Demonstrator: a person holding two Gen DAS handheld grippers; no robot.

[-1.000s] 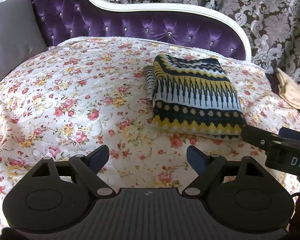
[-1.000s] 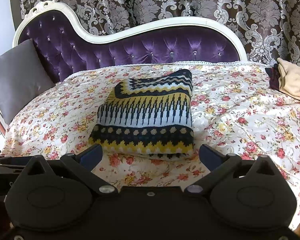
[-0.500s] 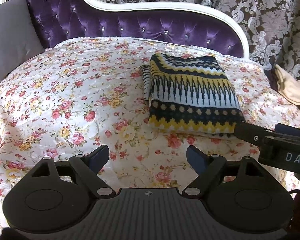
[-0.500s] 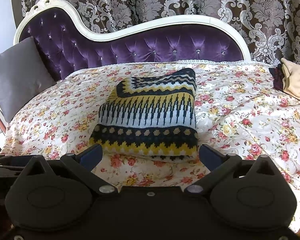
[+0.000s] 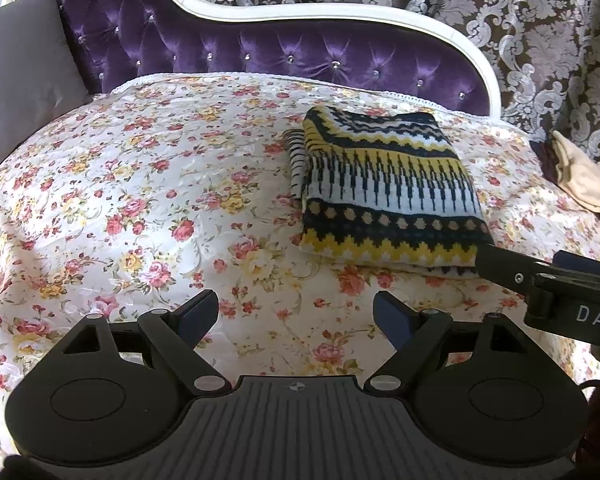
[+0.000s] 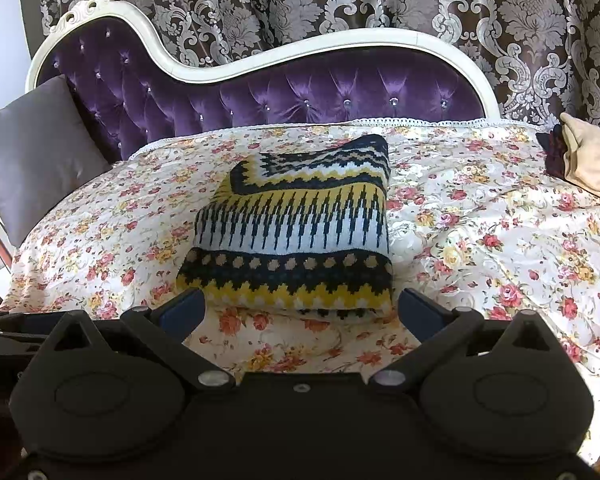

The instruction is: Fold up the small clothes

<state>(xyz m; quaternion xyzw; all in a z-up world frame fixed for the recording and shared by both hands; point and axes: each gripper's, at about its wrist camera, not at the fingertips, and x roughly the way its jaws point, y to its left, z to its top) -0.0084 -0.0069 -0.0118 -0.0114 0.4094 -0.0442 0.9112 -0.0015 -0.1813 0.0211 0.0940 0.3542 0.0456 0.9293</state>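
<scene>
Change: we are seeing almost nothing shifting against the pictures from 1 second back; both views are framing the garment much as they did then, only drifting slightly.
Knitted garment (image 6: pixel 296 240): it is lying as a compact folded rectangle on the floral bedspread (image 5: pixel 140 208), right of the middle in the left view, with 1 striped edge peeking out along its left side.
Left gripper (image 5: pixel 296 316): we are holding it slack and wide apart above bare bedspread, gripping nothing, well short of the garment.
Right gripper (image 6: pixel 300 312): its tongs are spreading wide too, empty, hanging just in front of the garment's near hem without pressing it.
Other cloth: a beige piece (image 6: pixel 592 160) is waiting at the far right edge of the bed, beside something dark.
Meaning: we are judging this fold finished and both tools backed off; the beige piece is probably coming next.
</scene>
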